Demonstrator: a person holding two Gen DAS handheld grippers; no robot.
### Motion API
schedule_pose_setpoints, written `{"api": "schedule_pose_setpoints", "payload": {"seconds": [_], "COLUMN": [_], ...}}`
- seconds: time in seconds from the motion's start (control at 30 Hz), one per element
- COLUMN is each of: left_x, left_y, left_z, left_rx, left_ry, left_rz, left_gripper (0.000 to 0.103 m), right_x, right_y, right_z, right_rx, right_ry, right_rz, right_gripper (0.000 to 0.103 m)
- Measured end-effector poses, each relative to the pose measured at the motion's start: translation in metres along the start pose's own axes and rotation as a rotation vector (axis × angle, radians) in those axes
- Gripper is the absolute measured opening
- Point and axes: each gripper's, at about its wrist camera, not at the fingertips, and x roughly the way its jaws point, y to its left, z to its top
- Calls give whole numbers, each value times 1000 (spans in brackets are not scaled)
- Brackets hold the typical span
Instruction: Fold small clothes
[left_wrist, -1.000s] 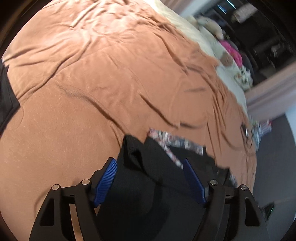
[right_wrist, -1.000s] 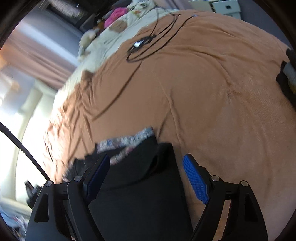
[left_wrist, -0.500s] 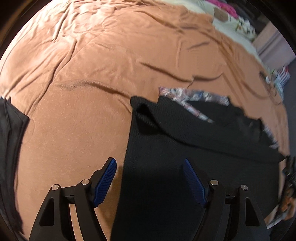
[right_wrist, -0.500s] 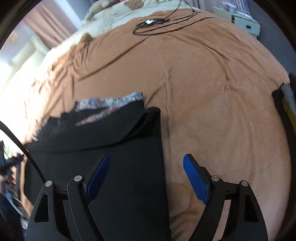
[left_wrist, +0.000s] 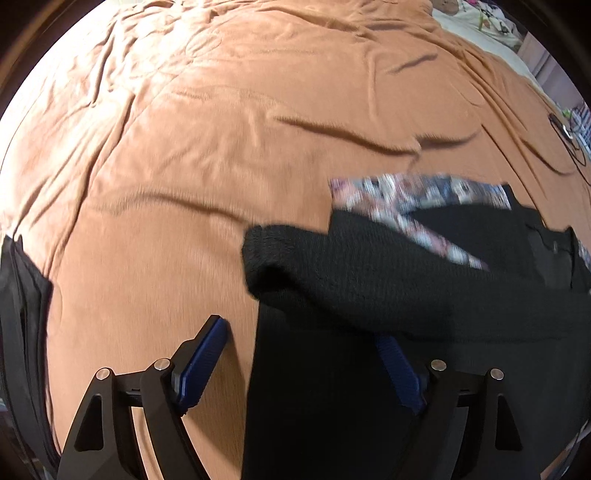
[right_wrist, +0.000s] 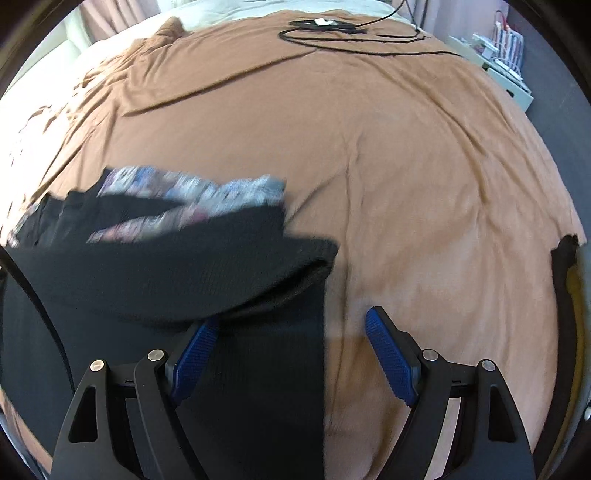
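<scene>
A black knit garment (left_wrist: 388, 295) lay on the brown bedspread (left_wrist: 221, 129), filling the lower right of the left wrist view and the lower left of the right wrist view (right_wrist: 166, 266), with a patterned cloth (left_wrist: 406, 192) peeking out at its upper edge. The left gripper (left_wrist: 306, 354) had just been opening, its 2 jaws wide over the garment's edge, pressing nothing. The right gripper (right_wrist: 291, 350) stood released, straddling the garment's other edge.

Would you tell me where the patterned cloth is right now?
The patterned cloth lies on the brown blanket, tucked under the black garment's far edge.
</scene>
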Motion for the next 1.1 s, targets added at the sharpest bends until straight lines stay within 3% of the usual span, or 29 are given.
{"api": "schedule_pose_setpoints", "payload": {"seconds": [0.4,0.6,0.77,1.1], "left_x": [17,5,-5,10], "left_y": [-12,-5,6,6], "left_z": [70,81,66,56], "left_rx": [-3,-30,-51,-56], "left_ry": [-72,-112,-122,-89], "left_rz": [75,0,-98,-125], "left_gripper": [84,69,59,36], "right_x": [36,32,30,49], "right_y": [-13,-19,-23,-45], "right_z": [50,50,44,52], "right_rx": [93,126,100,147], "right_ry": [-50,-78,-72,-21], "right_rz": [-13,51,141,293], "right_gripper": [80,74,61,16]}}
